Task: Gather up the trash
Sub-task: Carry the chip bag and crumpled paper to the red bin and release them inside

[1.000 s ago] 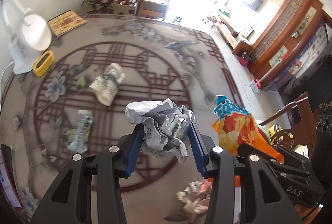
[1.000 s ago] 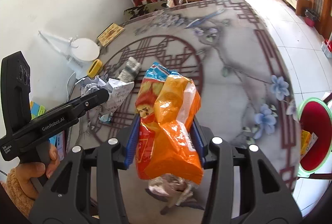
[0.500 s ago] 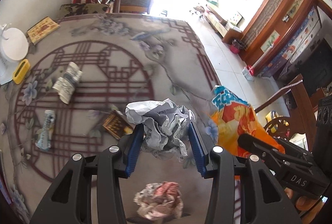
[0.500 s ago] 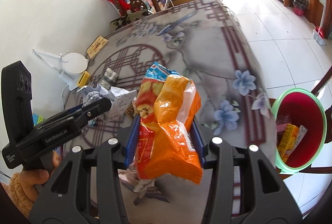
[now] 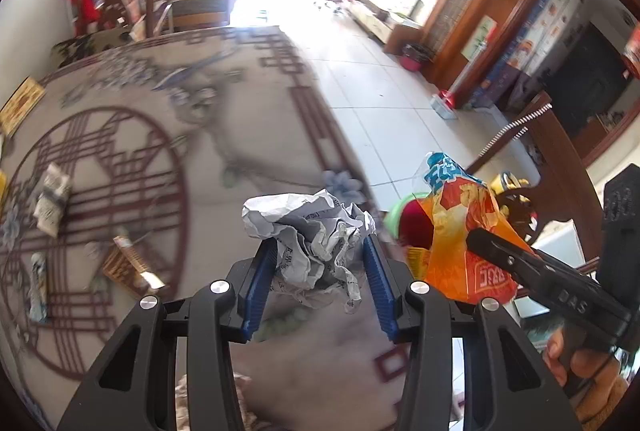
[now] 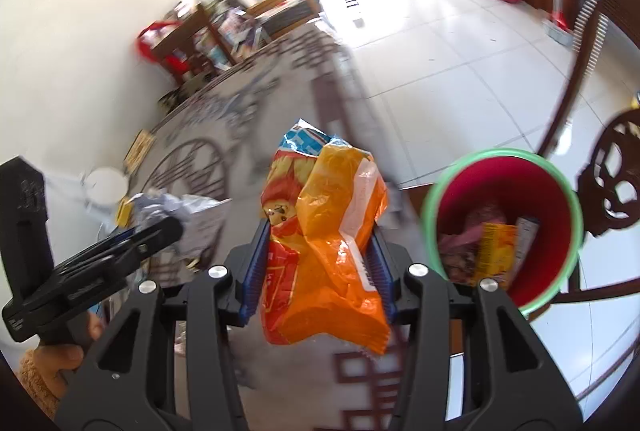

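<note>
Patterned tablecloth (image 5: 132,135) w/ tiled floor to the right. 2 grippers, 1 item each: left gripper (image 5: 318,267) pinches 1 crumpled paper ball (image 5: 310,235), no clear long axis; right gripper (image 6: 318,259) clamps 1 orange snack bag (image 6: 326,243), long axis running near-to-far, blue torn top at the far end. 1 red bin (image 6: 502,227), green rim, right of bag, wrappers inside. 3 scraps on the cloth at left (image 5: 52,199).

We read "DAS" in pale letters on the black body of the right gripper (image 5: 472,245), at four o'clock in the left wrist view. Print on the crumpled paper (image 5: 310,245) and snack bag (image 6: 324,243) stayed illegible to us.
</note>
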### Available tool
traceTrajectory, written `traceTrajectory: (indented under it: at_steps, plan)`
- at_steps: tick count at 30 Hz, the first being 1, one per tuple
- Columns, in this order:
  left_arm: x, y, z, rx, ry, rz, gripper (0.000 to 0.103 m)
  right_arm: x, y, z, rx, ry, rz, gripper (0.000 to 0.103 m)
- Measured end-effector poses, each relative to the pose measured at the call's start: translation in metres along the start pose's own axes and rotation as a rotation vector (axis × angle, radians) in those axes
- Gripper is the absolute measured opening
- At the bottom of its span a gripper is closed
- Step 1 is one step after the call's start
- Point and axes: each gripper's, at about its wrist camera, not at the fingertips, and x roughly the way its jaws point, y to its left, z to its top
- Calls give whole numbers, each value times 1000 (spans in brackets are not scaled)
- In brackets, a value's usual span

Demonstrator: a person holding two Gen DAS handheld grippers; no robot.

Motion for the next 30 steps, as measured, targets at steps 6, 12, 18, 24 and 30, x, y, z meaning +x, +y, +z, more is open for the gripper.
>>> traceTrajectory:
  at_steps: [6, 12, 18, 24, 30]
  plan:
    - [12, -35, 9, 62, 10, -21, 42, -10, -62, 3, 103, -23, -79, 45]
    - [23, -69, 17, 114, 8, -53, 42, -15, -108, 3, 173, -27, -141, 45]
    - [39, -103, 18, 172, 29, -85, 42, -18, -135, 5, 210, -48, -173, 60]
    - [57, -133, 17, 223, 66, -125, 42, -35, -158, -1, 266, -96, -207, 73]
    - [85, -170, 16, 286, 111, -187, 43, -52, -179, -19, 334, -103, -243, 73]
